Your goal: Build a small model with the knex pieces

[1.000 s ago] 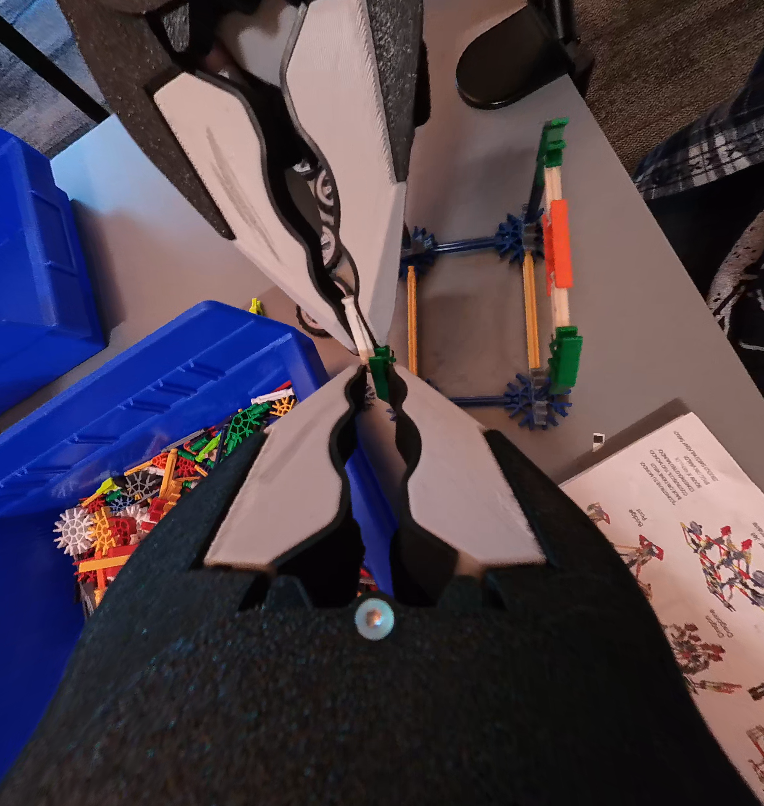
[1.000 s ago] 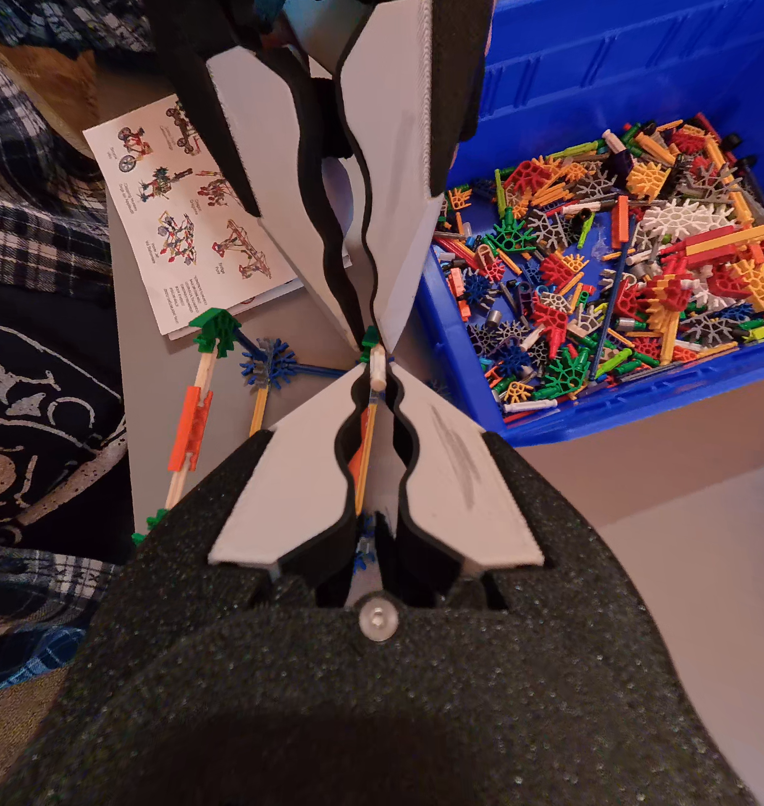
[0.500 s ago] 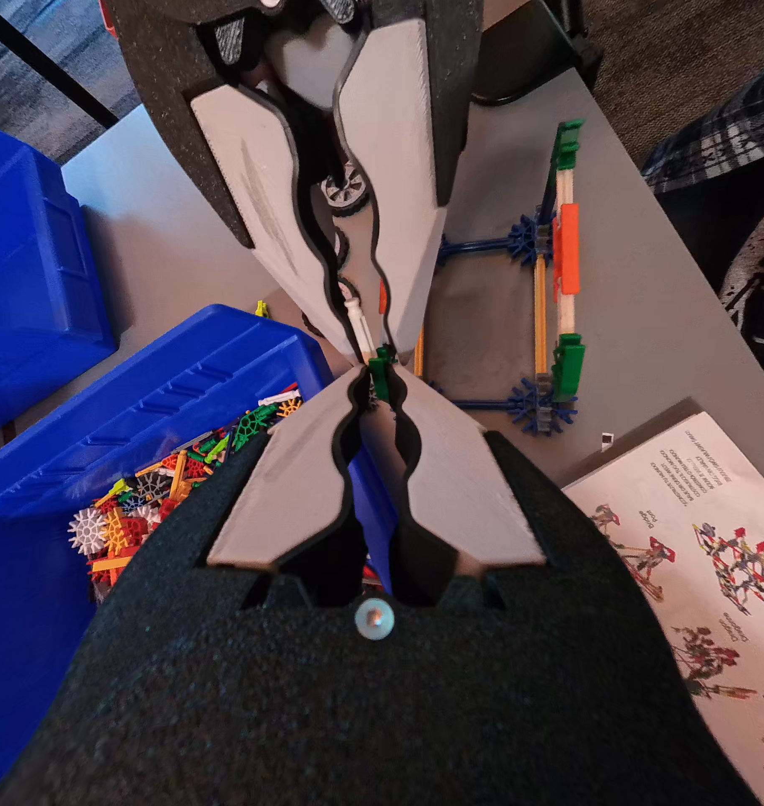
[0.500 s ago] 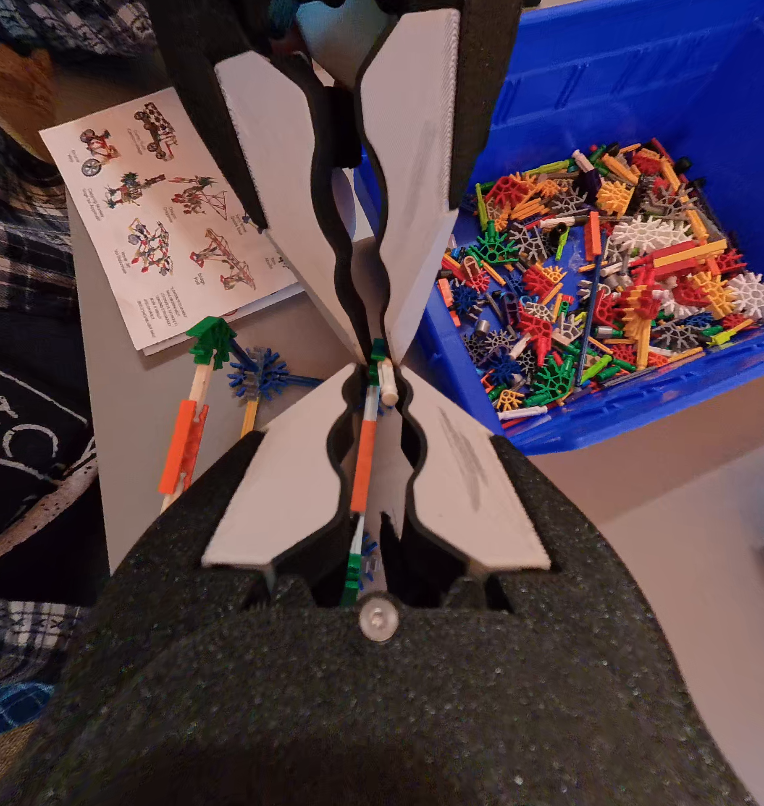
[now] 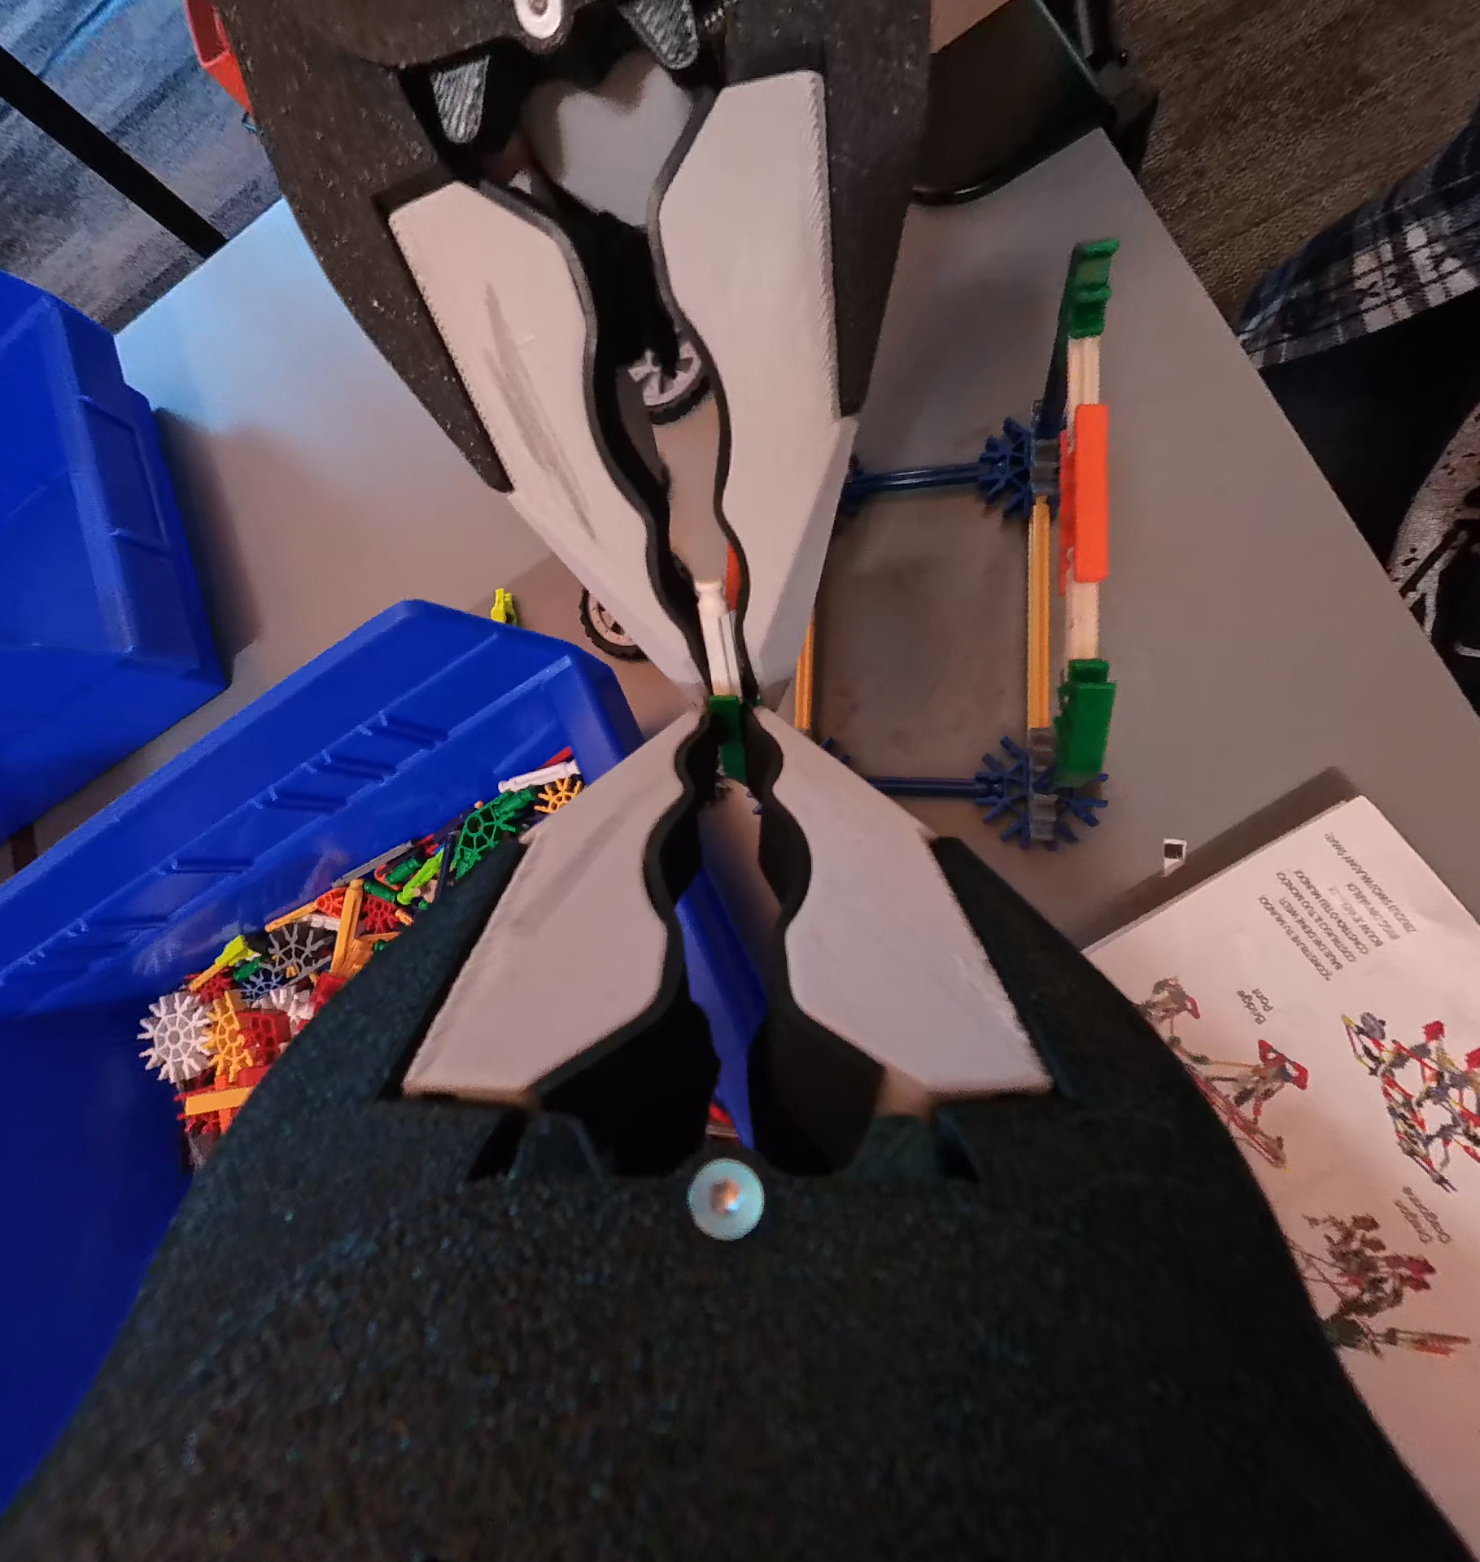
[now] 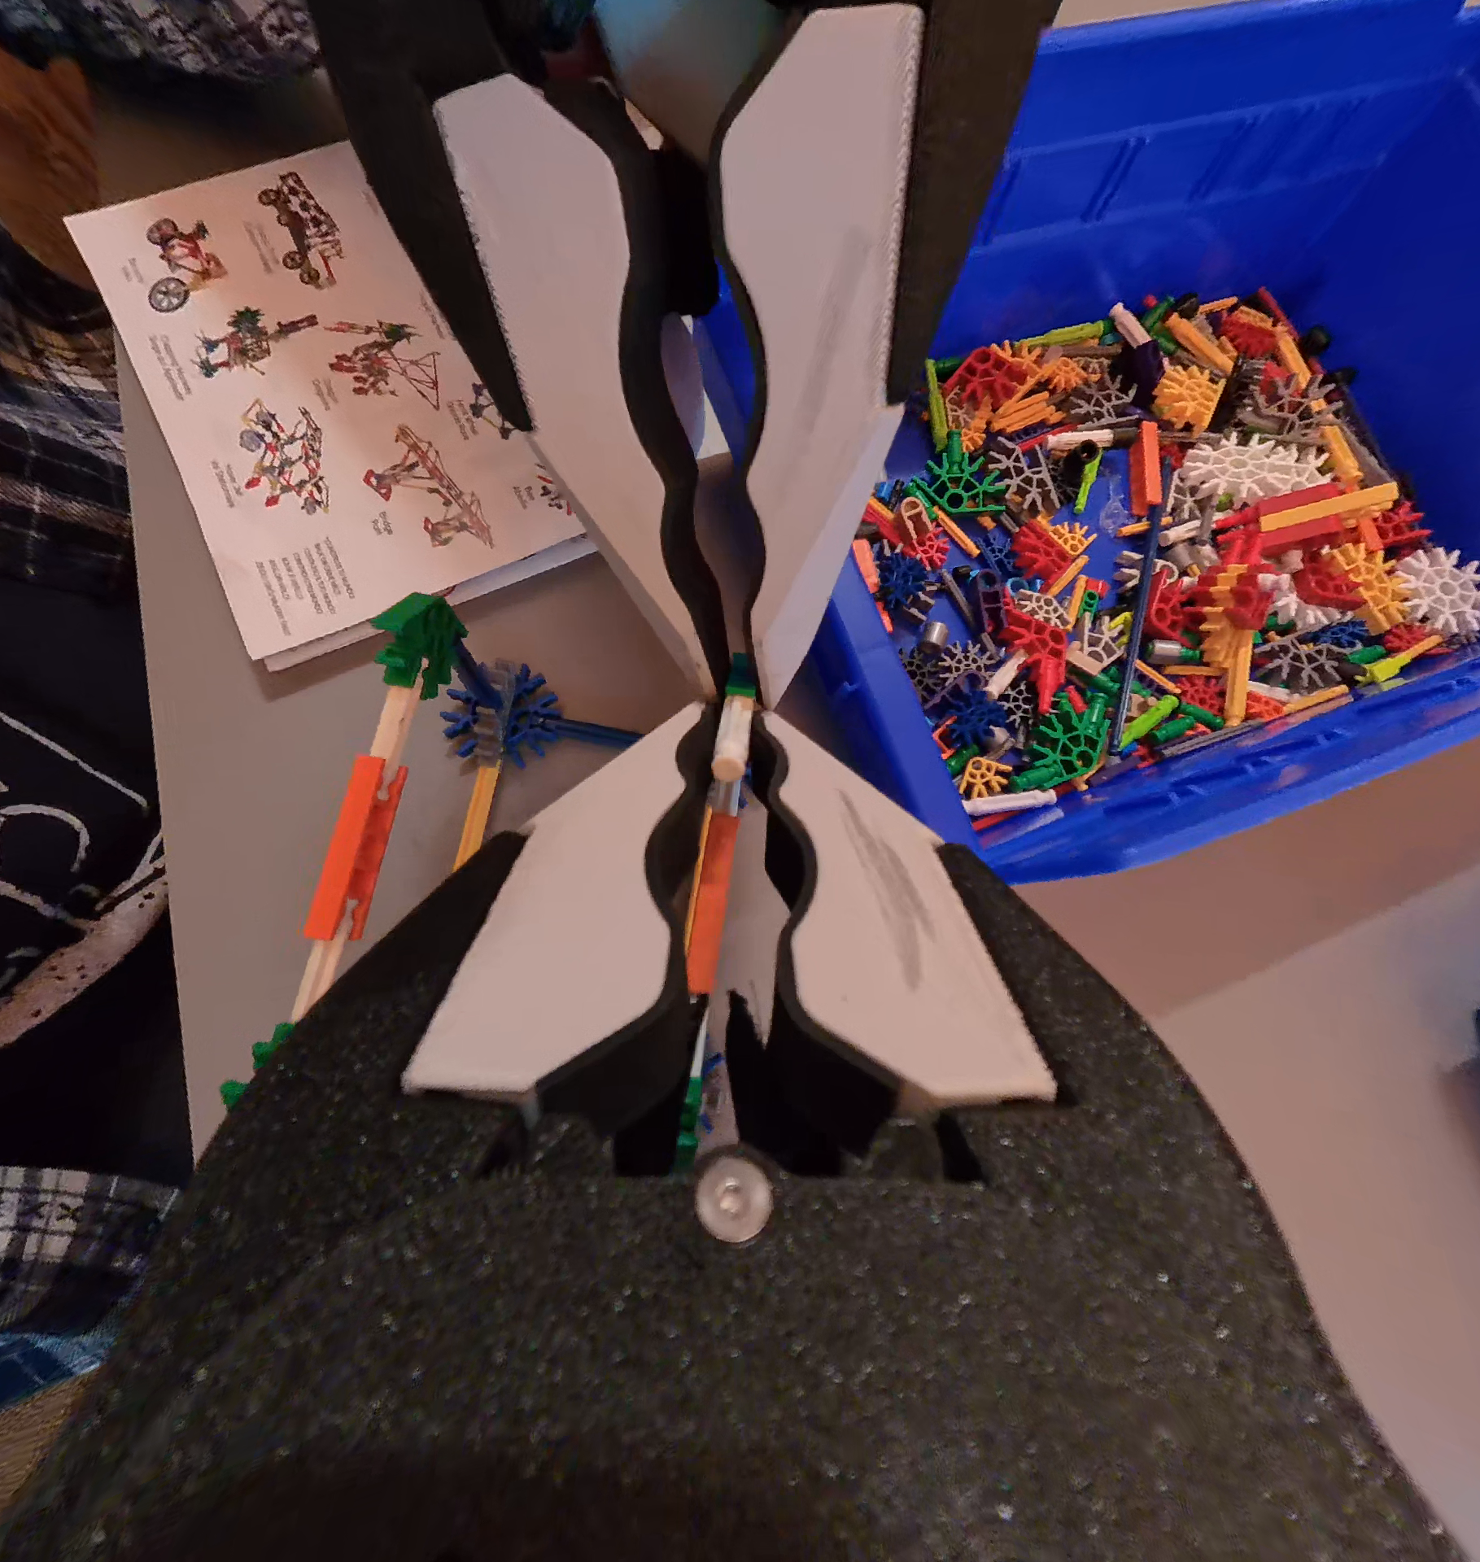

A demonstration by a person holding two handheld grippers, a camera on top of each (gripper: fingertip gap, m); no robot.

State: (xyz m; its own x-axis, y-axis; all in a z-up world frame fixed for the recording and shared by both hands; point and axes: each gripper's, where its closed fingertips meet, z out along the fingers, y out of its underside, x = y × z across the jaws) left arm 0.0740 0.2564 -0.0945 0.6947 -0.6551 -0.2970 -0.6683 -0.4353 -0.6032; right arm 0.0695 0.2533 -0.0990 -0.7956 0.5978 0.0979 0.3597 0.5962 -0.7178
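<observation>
My left gripper (image 5: 728, 718) is shut on a small green connector (image 5: 729, 744). My right gripper (image 6: 732, 714) is shut on a short white rod (image 6: 729, 740). The two grippers meet tip to tip above the grey table. The rod's end touches the green connector (image 6: 740, 668). In the left wrist view the right gripper (image 5: 723, 676) comes down from the top with the white rod (image 5: 715, 630) in it. In the right wrist view the left gripper (image 6: 738, 676) comes from the top. A rectangular frame (image 5: 1040, 592) of blue connectors, yellow rods, green ends and an orange clip lies flat just below them.
A blue bin (image 5: 297, 803) full of mixed coloured pieces (image 6: 1142, 549) stands beside the frame. A second blue bin (image 5: 43, 549) stands farther left. A picture instruction sheet (image 5: 1353, 1056) lies by the table edge. Two small wheels (image 5: 669, 385) lie behind. A person in plaid sits close. My left and right fingertips are right by each other.
The right gripper has swung more upright and come closer in the left wrist view. The rod now lines up more with the green connector. Both grippers stay shut.
</observation>
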